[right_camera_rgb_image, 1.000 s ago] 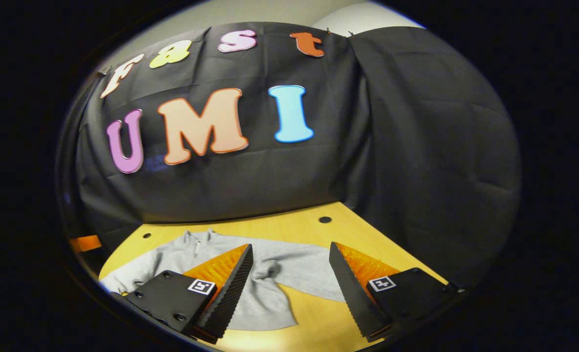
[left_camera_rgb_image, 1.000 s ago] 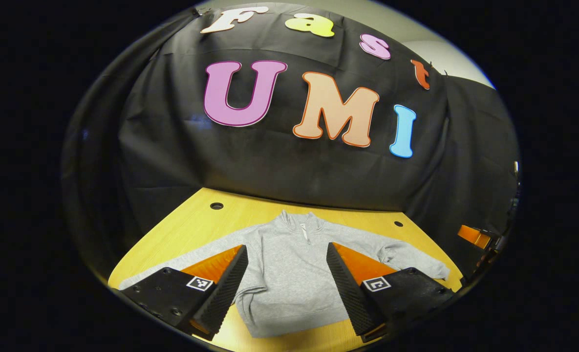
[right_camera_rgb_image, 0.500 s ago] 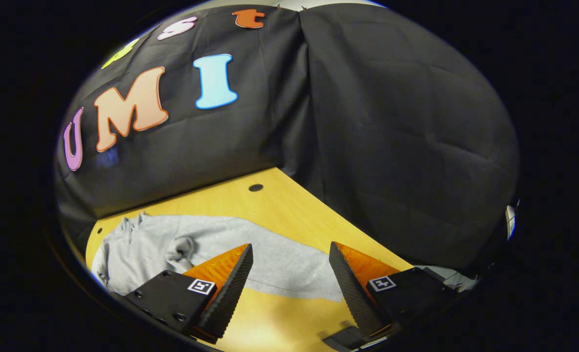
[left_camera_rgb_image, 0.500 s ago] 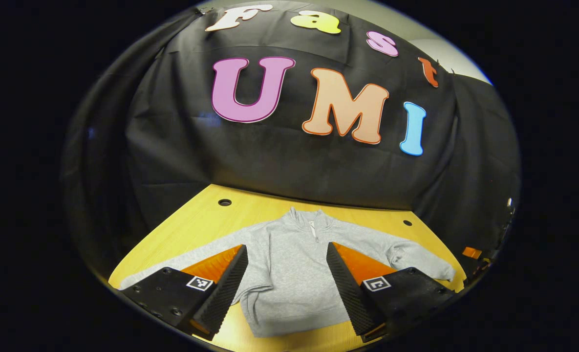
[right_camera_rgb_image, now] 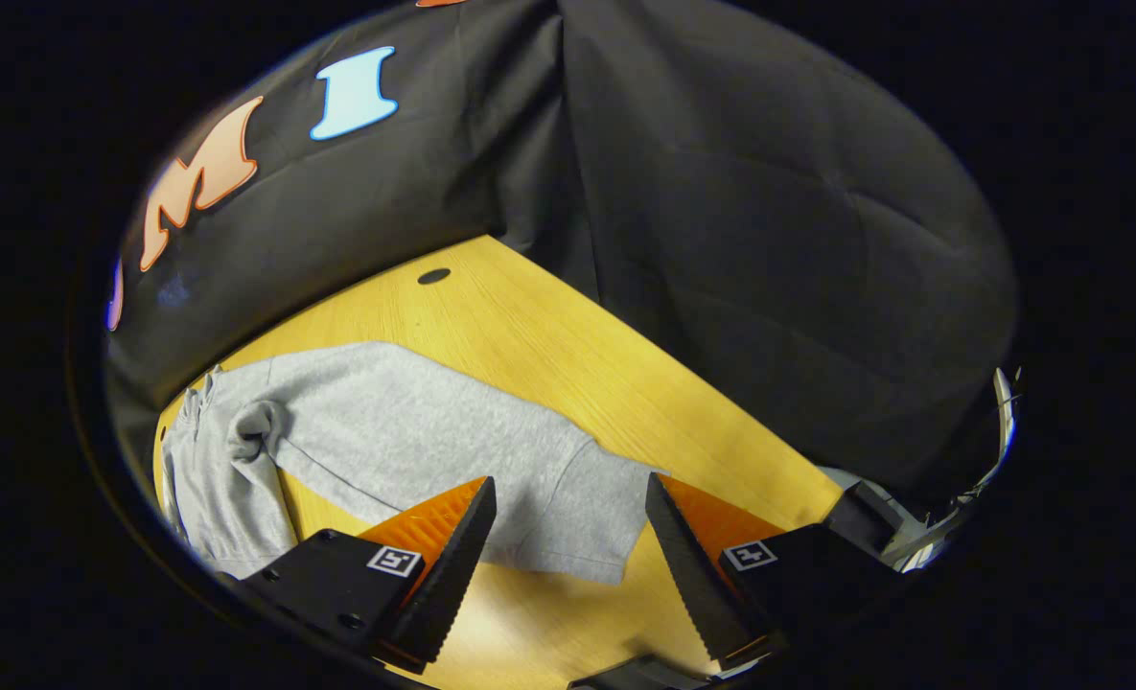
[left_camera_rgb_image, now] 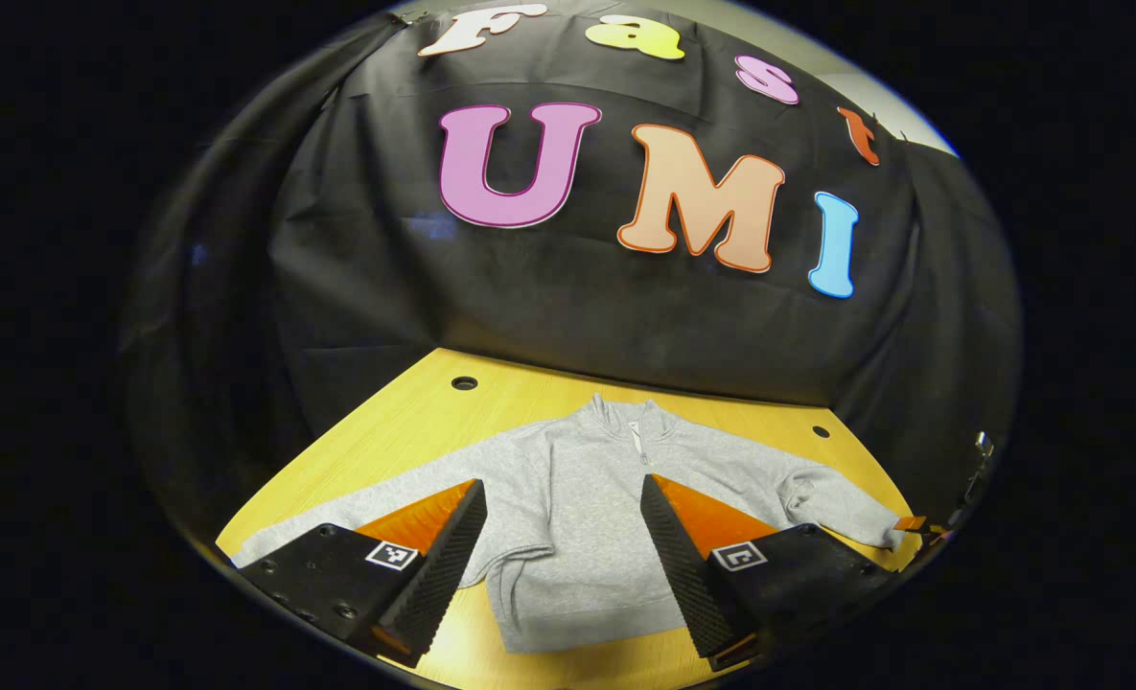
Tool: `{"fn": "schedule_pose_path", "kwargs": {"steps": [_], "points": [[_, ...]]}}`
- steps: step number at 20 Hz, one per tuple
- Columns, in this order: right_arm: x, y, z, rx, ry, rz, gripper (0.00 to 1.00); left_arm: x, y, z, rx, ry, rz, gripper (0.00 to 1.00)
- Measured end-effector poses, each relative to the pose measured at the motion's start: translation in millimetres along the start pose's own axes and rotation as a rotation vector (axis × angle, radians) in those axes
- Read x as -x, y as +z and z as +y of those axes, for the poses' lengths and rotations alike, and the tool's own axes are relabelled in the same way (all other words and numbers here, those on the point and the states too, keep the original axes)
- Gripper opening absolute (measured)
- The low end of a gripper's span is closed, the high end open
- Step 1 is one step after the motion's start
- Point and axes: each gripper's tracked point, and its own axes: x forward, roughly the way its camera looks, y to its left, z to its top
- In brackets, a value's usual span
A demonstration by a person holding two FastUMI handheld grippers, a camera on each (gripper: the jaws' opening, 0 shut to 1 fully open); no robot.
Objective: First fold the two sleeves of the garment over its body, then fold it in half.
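Observation:
A grey zip-neck sweatshirt (left_camera_rgb_image: 587, 517) lies flat on the yellow wooden table (left_camera_rgb_image: 405, 422), collar toward the back wall, both sleeves spread out to the sides. My left gripper (left_camera_rgb_image: 563, 546) hovers open above its lower body, fingers apart with the cloth seen between them. In the right gripper view the sweatshirt's sleeve (right_camera_rgb_image: 452, 450) stretches across the table, its cuff end (right_camera_rgb_image: 596, 527) lying just beyond my open right gripper (right_camera_rgb_image: 568, 551). Nothing sits between either pair of fingers.
Black cloth walls close the table at the back and the right side (right_camera_rgb_image: 769, 240). Small round holes (left_camera_rgb_image: 464, 383) mark the tabletop near the back corners. Bare wood (right_camera_rgb_image: 568, 345) lies beyond the sleeve. A pale object (right_camera_rgb_image: 913, 537) shows off the table's right edge.
My right gripper has swung right and tilted down, bringing the sleeve's cuff end close before its fingers. My left gripper drifted slightly left and stayed open over the body.

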Motion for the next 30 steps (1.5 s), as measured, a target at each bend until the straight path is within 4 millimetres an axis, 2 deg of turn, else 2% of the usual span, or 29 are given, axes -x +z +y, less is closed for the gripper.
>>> {"fn": "schedule_pose_path", "kwargs": {"steps": [2,3,6,7,8,9,10,15,17,19,20,23,27,30], "points": [[-6.3,-11.9,0.3,0.019,-0.001,0.034,0.95,0.6,-3.9,2.8,0.004,0.013,0.011,0.95],[-7.4,-15.1,-1.1,0.037,-0.006,0.045,0.98,0.9,-3.6,4.3,0.004,0.019,0.013,0.95],[-7.8,-15.8,-0.4,0.085,-0.012,0.026,0.94,2.5,-4.9,3.9,-0.001,0.019,0.017,0.95],[-8.1,-15.3,0.2,0.079,-0.010,0.023,0.99,3.7,-4.2,2.8,-0.011,0.016,0.017,0.95],[-12.4,-17.1,0.3,0.068,-0.014,0.018,0.94,3.7,-3.7,2.6,-0.020,0.013,0.017,0.95],[-7.1,-15.8,0.4,0.059,-0.017,0.016,0.92,4.1,-2.9,2.3,-0.026,0.012,0.016,0.95],[-8.3,-15.9,2.9,0.048,-0.018,0.016,0.76,4.5,-1.9,3.3,-0.024,0.009,0.015,0.95],[-6.8,-18.2,21.0,0.030,-0.007,0.033,0.22,4.9,-7.3,5.6,-0.009,0.010,0.025,0.95],[-5.8,-19.6,19.0,0.029,-0.024,0.044,0.14,6.2,-7.9,6.8,-0.010,0.013,0.027,0.95],[-8.1,-18.6,17.9,0.043,-0.040,0.050,0.13,7.2,-7.5,9.3,-0.003,0.014,0.028,0.95],[-4.6,-18.7,19.5,0.050,-0.051,0.052,0.06,7.6,-8.1,10.2,-0.002,0.015,0.027,0.95],[-3.1,-17.8,21.9,0.055,-0.073,0.064,0.06,8.3,-8.0,13.5,-0.002,0.018,0.026,0.95],[3.3,-14.3,40.8,0.038,-0.052,0.063,0.06,8.2,-4.8,17.5,-0.005,0.015,0.021,0.95],[12.2,0.0,63.1,0.040,-0.015,0.034,0.06,7.3,-5.4,22.1,0.003,0.015,0.026,0.95]]}}
